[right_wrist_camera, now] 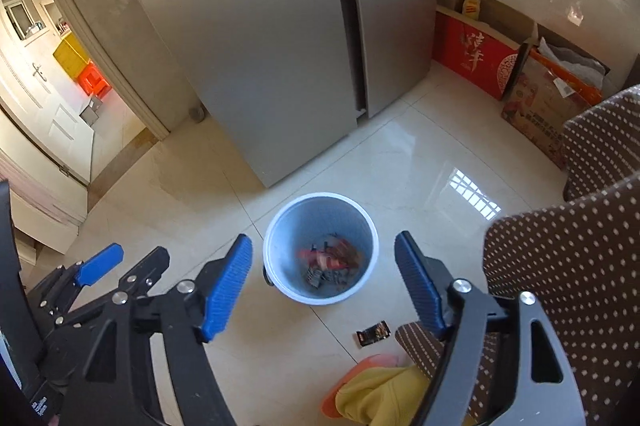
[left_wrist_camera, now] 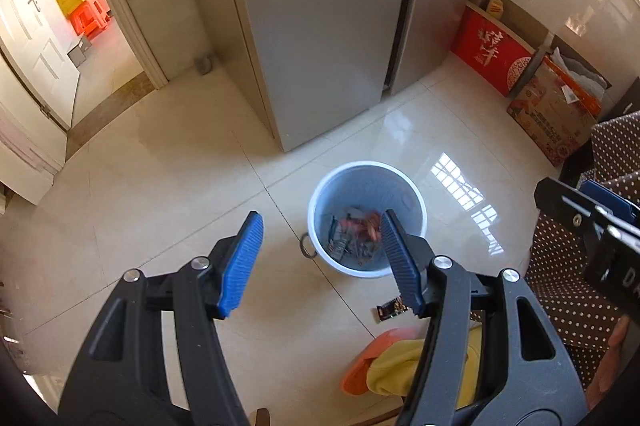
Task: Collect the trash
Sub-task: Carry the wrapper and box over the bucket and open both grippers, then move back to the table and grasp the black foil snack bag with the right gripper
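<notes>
A light blue trash bin [left_wrist_camera: 412, 198] [right_wrist_camera: 276, 226] stands on the cream tile floor, with several crumpled red and dark wrappers [left_wrist_camera: 356, 234] [right_wrist_camera: 332, 260] lying at its bottom. A dark wrapper [left_wrist_camera: 392, 308] [right_wrist_camera: 373, 333] lies on the floor just in front of the bin. My left gripper [left_wrist_camera: 320, 258] hangs above the bin's left side, open, nothing between its blue pads. My right gripper [right_wrist_camera: 324, 282] hangs over the bin, open and empty. The right gripper also shows at the right edge of the left wrist view [left_wrist_camera: 592, 222], and the left gripper at the lower left of the right wrist view [right_wrist_camera: 120, 266].
A tall grey refrigerator [left_wrist_camera: 320, 26] stands behind the bin. Red and brown cardboard boxes [left_wrist_camera: 492, 50] lean on the right wall. A brown dotted cloth [right_wrist_camera: 560, 266] hangs at right. An orange slipper and yellow trouser leg [left_wrist_camera: 384, 366] are below. A doorway [left_wrist_camera: 80, 26] opens at left.
</notes>
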